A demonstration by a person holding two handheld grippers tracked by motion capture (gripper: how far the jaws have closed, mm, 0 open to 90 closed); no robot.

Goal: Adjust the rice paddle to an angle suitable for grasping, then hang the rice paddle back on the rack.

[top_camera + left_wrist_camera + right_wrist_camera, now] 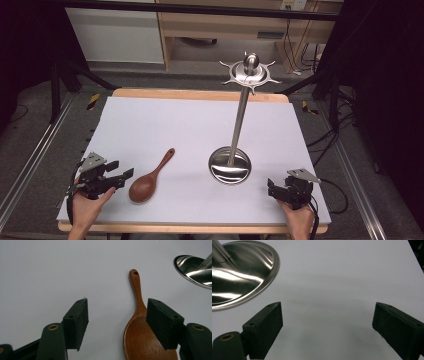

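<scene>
Brown wood stands out in the high view: a spoon (pixel 149 180) lies near the front edge of the white surface (pixel 165 125), left of centre, its handle angled toward the back right. The left gripper (pixel 124 175) sits just beside the bowl, jaws apart, gripping nothing. A steel stand (pixel 231 164) rises right of centre, and the right gripper (pixel 270 188) rests near the front right corner, jaws wide. In the left gripper view, the spoon's bowl is cut off at the bottom and partly hidden behind the right-hand pad (pixel 163 322); the pads clasp nothing. In the right gripper view, the stand's base (pixel 244 277) is cropped at the upper left, and the jaws gape over bare surface.
</scene>
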